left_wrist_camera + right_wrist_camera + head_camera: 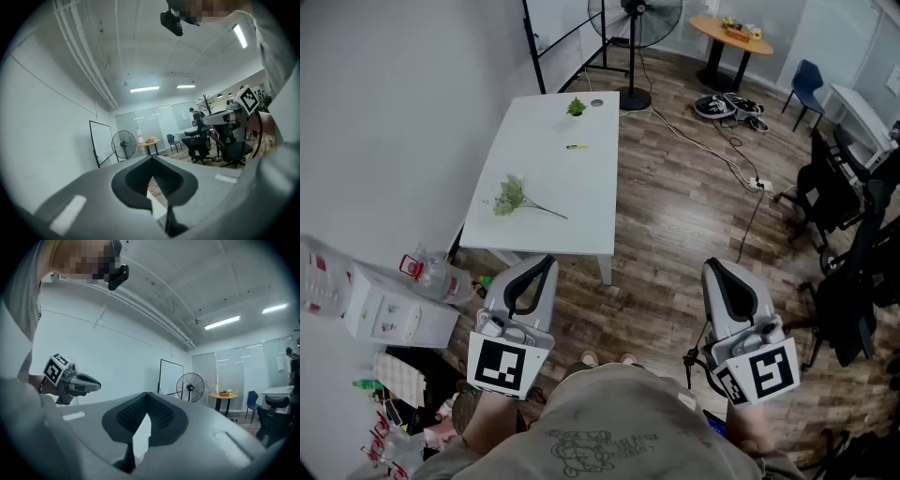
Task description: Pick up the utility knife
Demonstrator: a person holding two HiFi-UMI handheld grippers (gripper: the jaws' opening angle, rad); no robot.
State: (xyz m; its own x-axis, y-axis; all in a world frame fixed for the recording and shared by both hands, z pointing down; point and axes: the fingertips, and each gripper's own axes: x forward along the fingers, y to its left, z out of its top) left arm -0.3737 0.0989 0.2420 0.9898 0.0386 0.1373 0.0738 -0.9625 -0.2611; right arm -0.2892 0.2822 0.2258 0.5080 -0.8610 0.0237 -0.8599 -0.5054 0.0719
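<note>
A small yellow utility knife [577, 147] lies on the white table [581, 216], toward its far end, seen only in the head view. Both grippers are held close to the person's body, well short of the table and pointing toward it. My left gripper [546, 262] is shut with nothing in it, and its jaws meet at the tips in the left gripper view [151, 159]. My right gripper [712, 266] is likewise shut and empty, its tips together in the right gripper view [148, 394]. Both gripper views look up over the room and do not show the knife.
A green plant sprig [516, 198] lies on the table's near half, and a green clump [576, 107] and small round object [597, 103] sit at its far end. A standing fan [634, 56], floor cables [712, 150], office chairs [839, 202] and left-side clutter [384, 309] surround it.
</note>
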